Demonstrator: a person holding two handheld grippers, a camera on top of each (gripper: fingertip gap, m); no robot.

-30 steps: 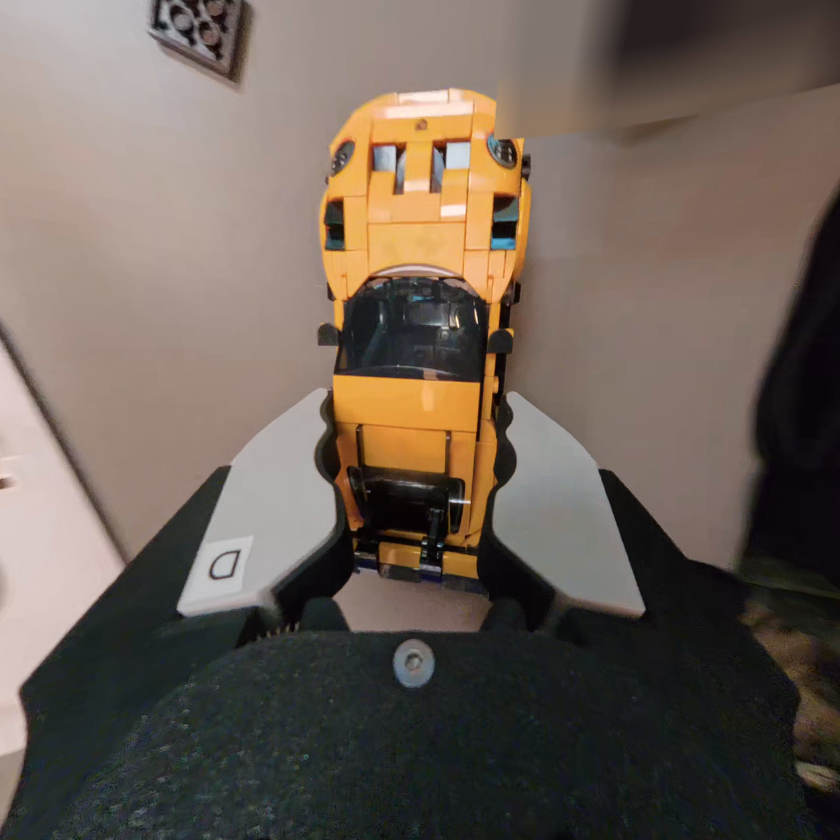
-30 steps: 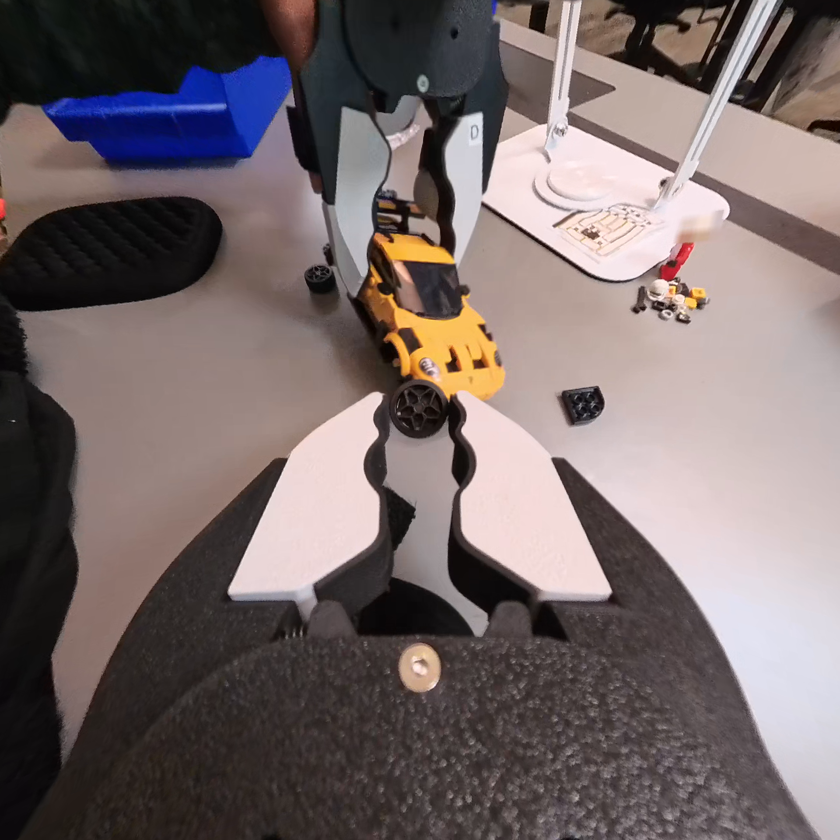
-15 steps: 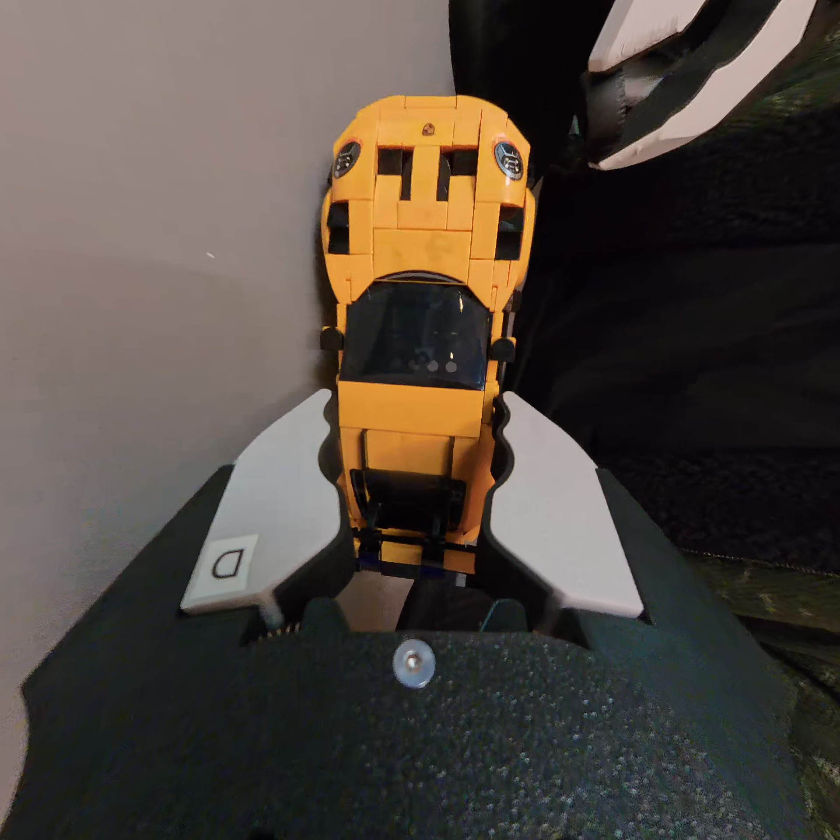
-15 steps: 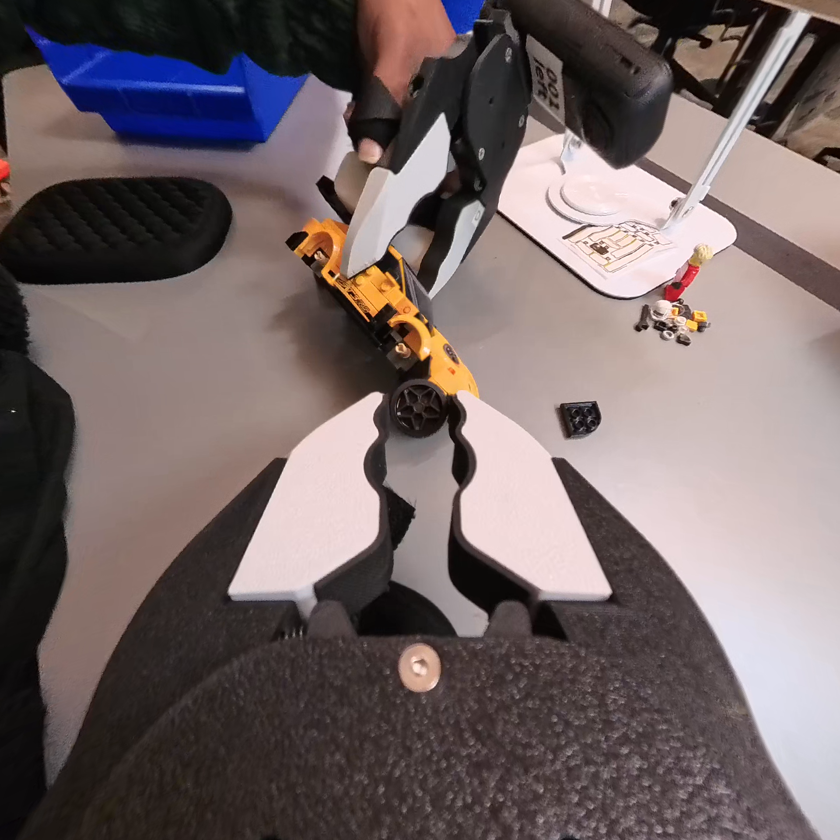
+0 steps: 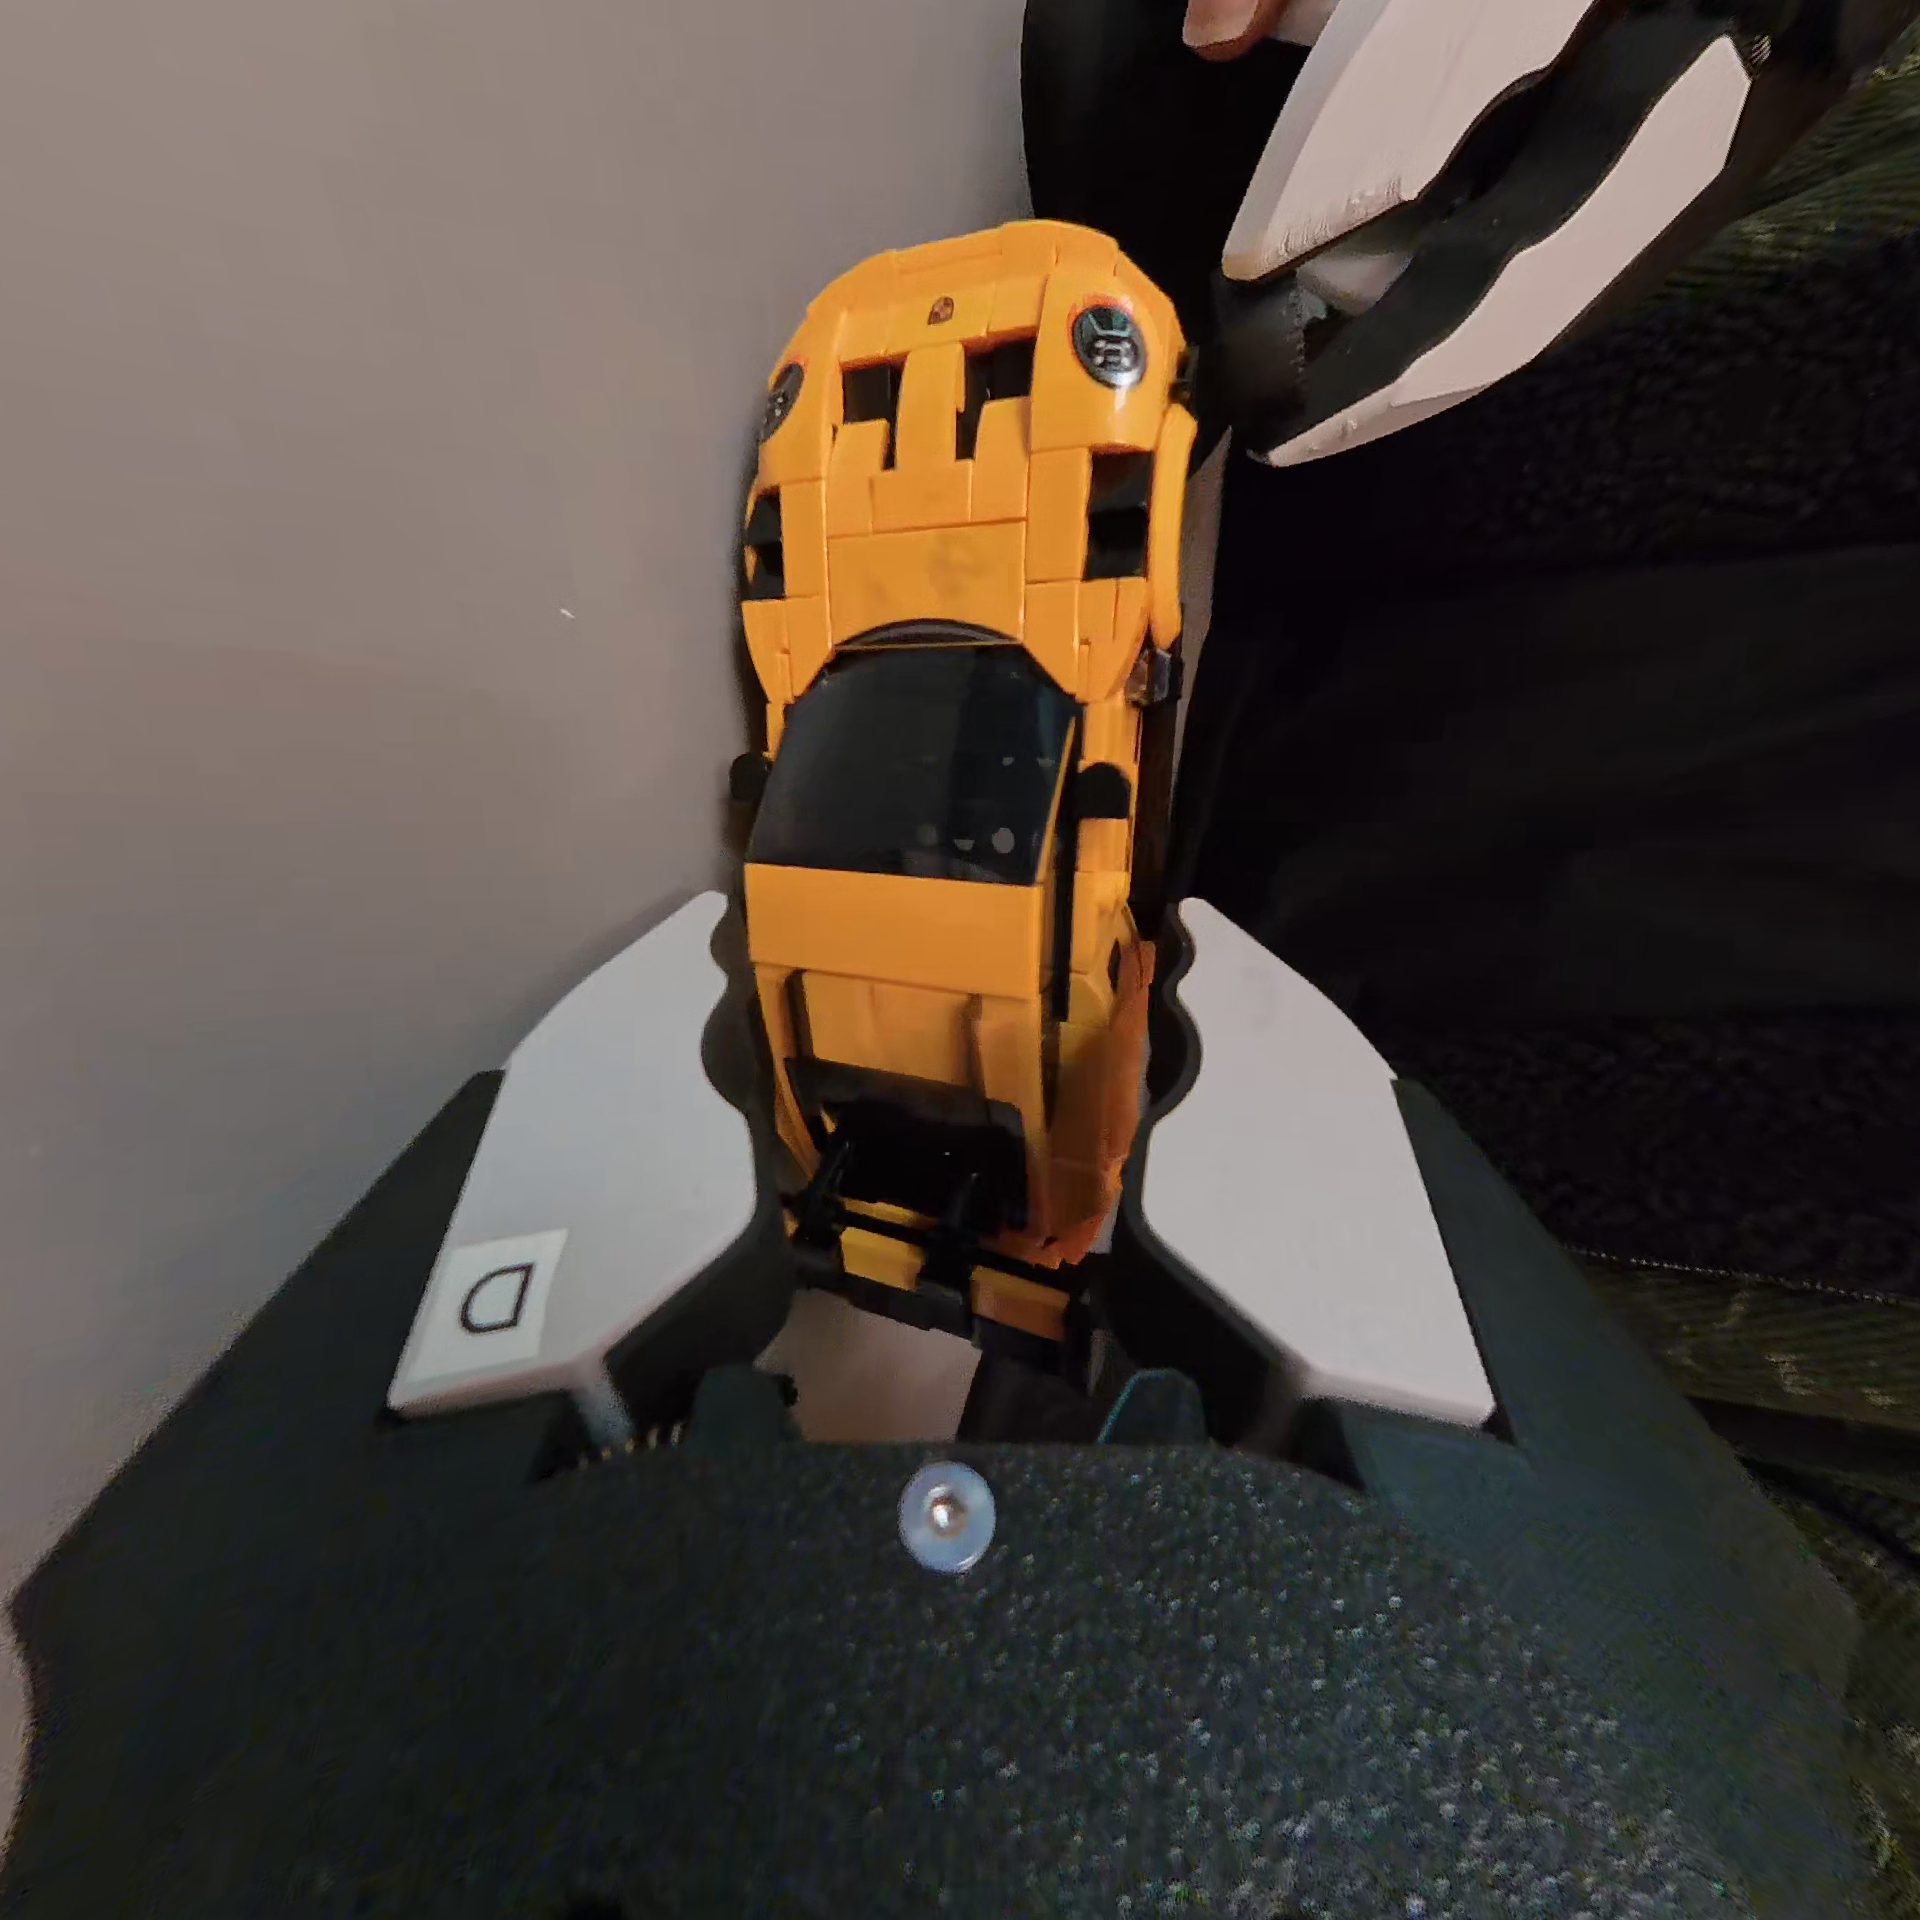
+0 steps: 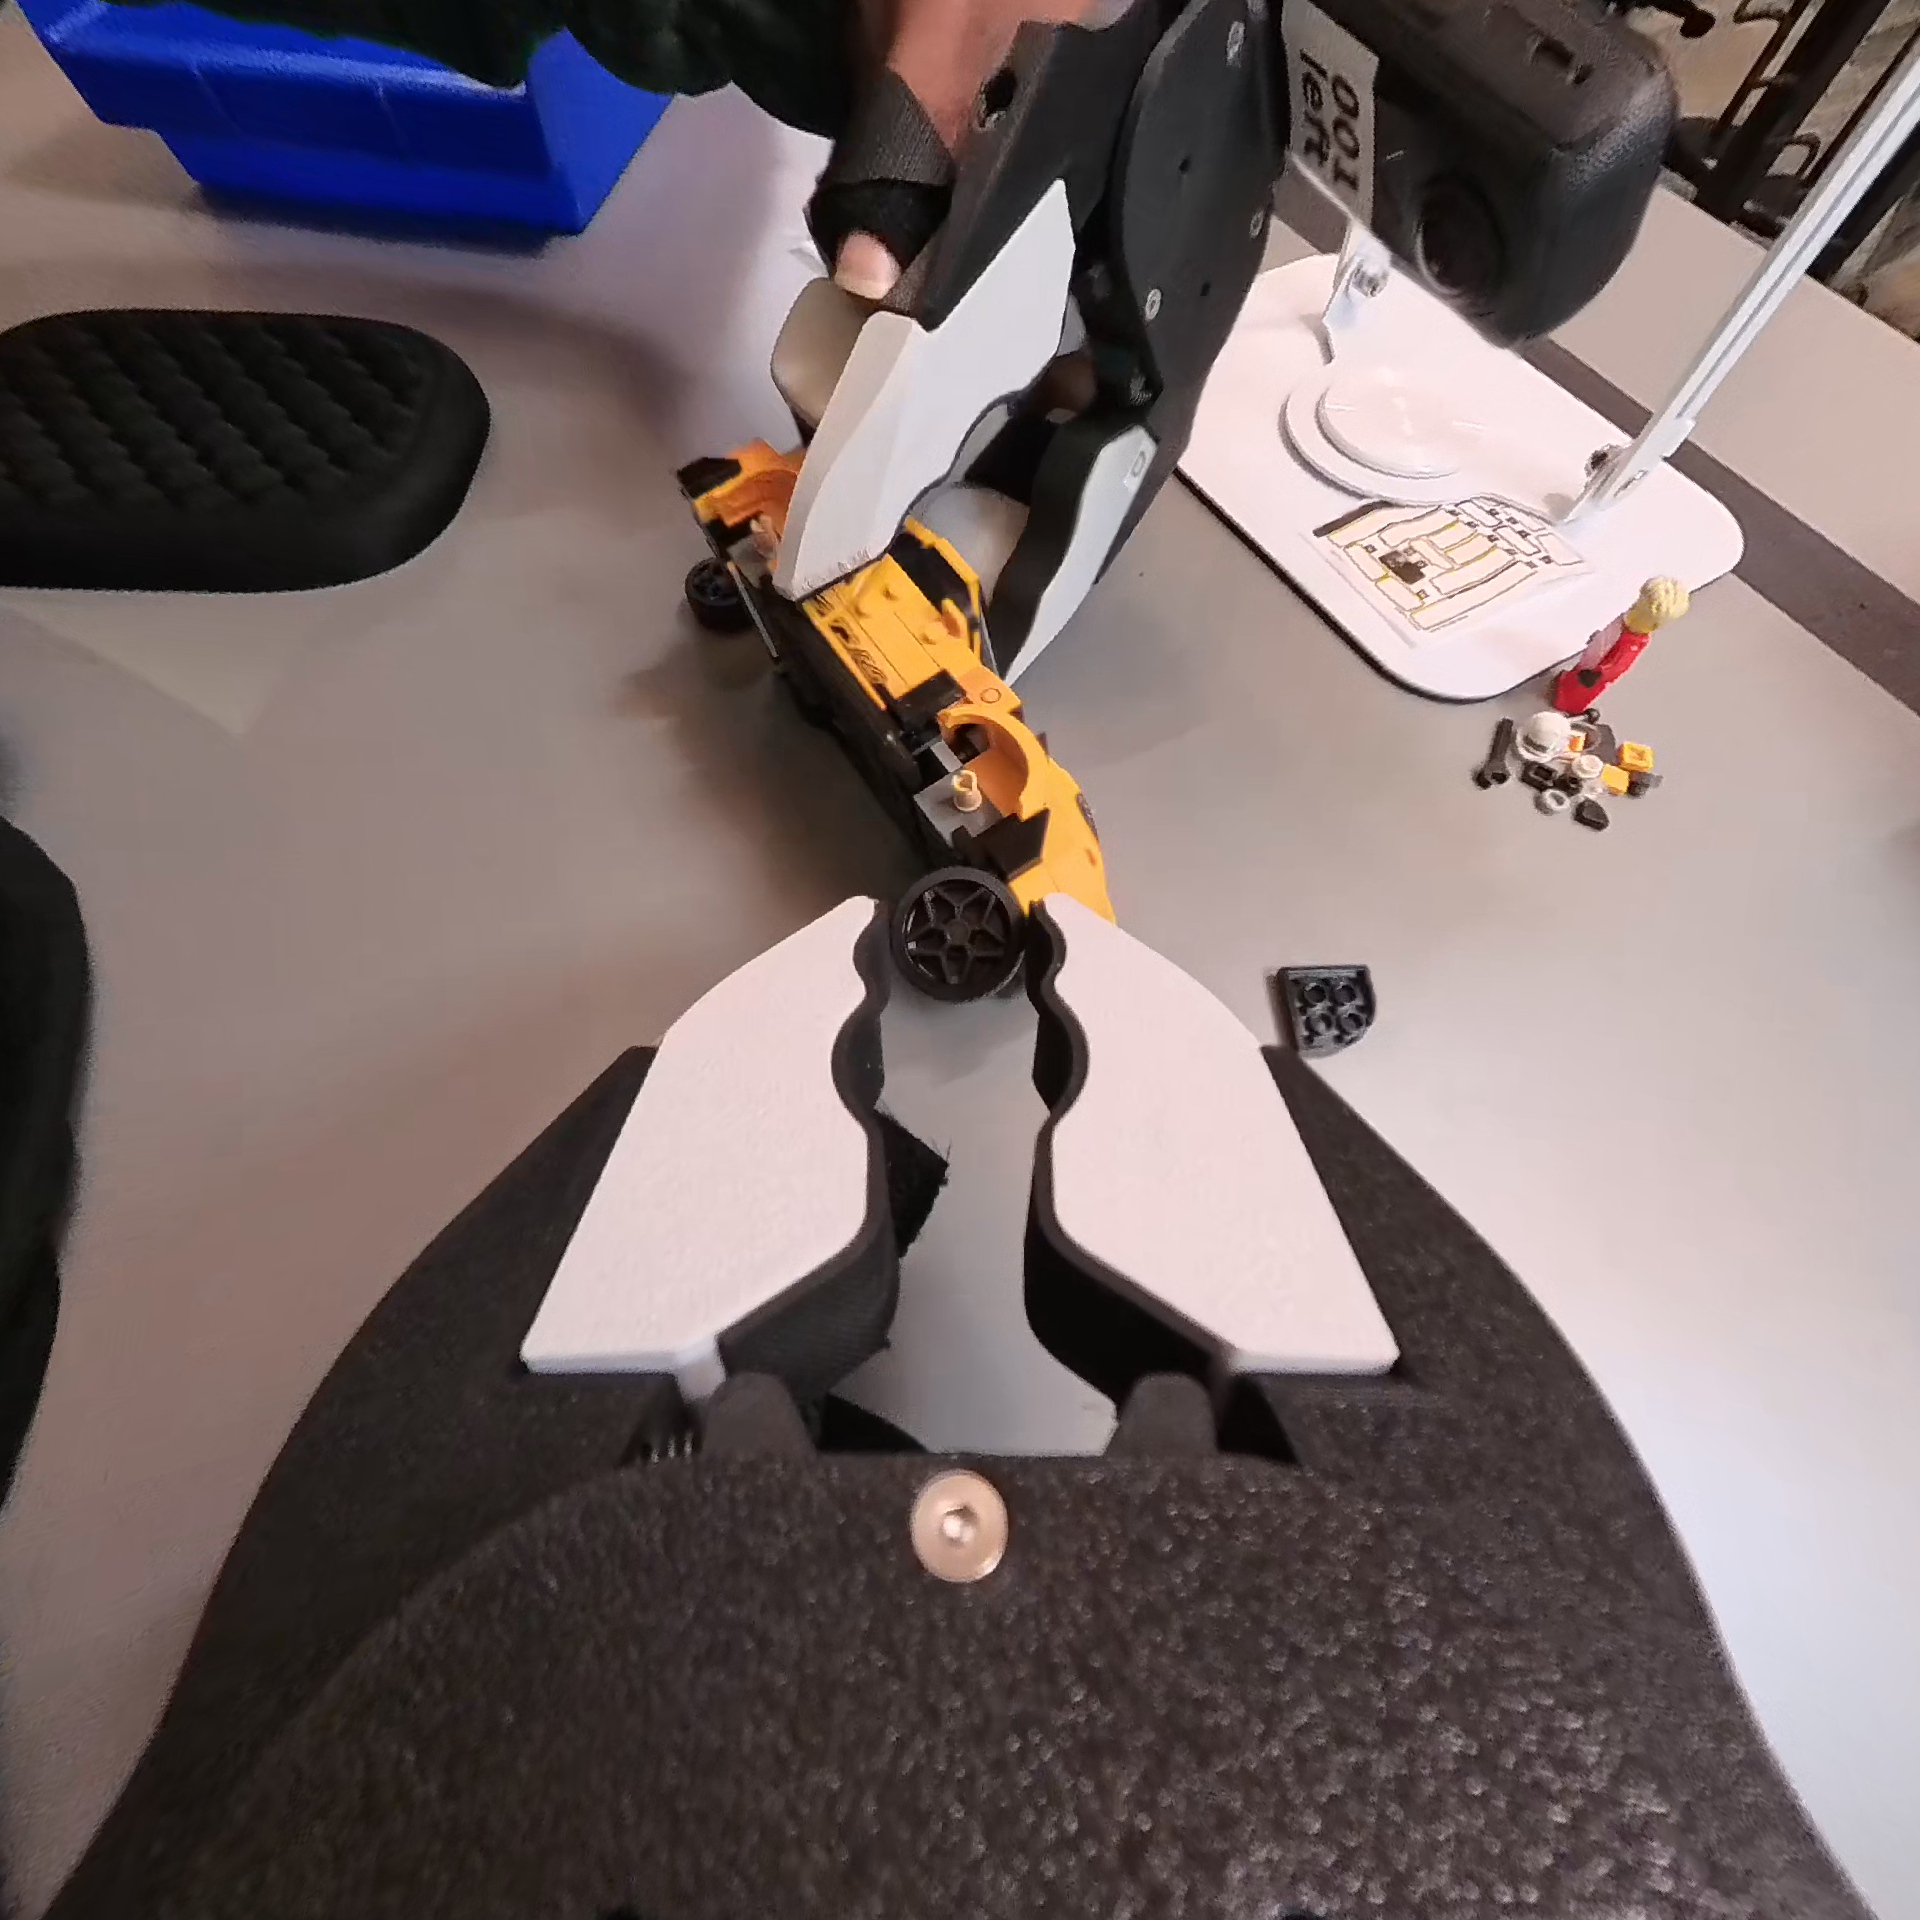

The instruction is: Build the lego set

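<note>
My left gripper (image 5: pixel 945 935) is shut on the rear half of the yellow lego car (image 5: pixel 966 644), which is rolled onto its side on the grey table. In the right wrist view the car (image 6: pixel 935 717) shows its underside and an empty front wheel arch with a bare axle pin (image 6: pixel 966 795). My right gripper (image 6: pixel 956 925) is shut on a black wheel (image 6: pixel 956 945) and holds it just in front of the car's nose. The right gripper also shows in the left wrist view (image 5: pixel 1382 260), beside the car's front corner. The left gripper also shows in the right wrist view (image 6: pixel 935 520).
A loose black wheel (image 6: pixel 712 592) lies behind the car. A dark curved brick (image 6: pixel 1330 1008) lies right of my right gripper. Small loose parts (image 6: pixel 1569 774) and a red minifigure (image 6: pixel 1616 649) sit by a white stand base (image 6: pixel 1455 468). A blue bin (image 6: pixel 343 135) and black pad (image 6: pixel 208 436) are at left. Across from one pair of fingers to the other is roughly 10 cm. My right tips are roughly 11 cm from the dark curved brick (image 6: pixel 1330 1008).
My left gripper has rolled the car from upright onto its side, turning its underside toward my right gripper. The right gripper with the wheel has come closer to the car's front corner.
</note>
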